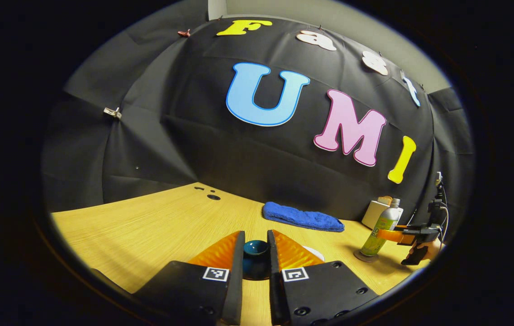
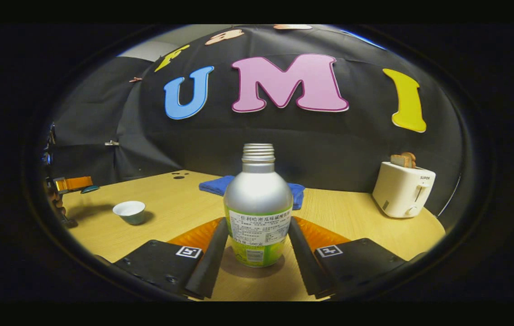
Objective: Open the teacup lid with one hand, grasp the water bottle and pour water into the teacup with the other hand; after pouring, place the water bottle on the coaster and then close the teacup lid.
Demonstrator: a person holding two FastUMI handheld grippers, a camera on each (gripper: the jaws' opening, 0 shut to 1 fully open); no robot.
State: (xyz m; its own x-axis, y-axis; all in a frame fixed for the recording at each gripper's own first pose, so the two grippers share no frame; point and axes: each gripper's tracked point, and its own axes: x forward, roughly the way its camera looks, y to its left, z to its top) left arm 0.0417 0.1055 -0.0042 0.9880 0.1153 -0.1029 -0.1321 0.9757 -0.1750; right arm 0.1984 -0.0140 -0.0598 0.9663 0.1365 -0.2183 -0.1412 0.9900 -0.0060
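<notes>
I see the pale wooden table (image 2: 356, 217) carrying everything, with a white toaster (image 2: 403, 189) at its far right edge and a folded blue towel (image 1: 302, 218) against the back. My right gripper (image 2: 257, 253) straddles the silver metal water bottle with a green label (image 2: 258, 210), which stands uncapped on a round coaster (image 1: 367, 257); the fingers sit just beside its lower body on both sides, and I cannot tell whether they press on it. The small white teacup (image 2: 130, 211) sits open well to the left. My left gripper (image 1: 255, 259) has its fingers drawn in on the dark blue teacup lid (image 1: 256, 253), holding it clear of the cup. My worry is the bottle: with no cap, a loose or low grasp on smooth metal could let it tilt or slip and spill. The lid's glazed surface may also slide out if the hold slackens.
</notes>
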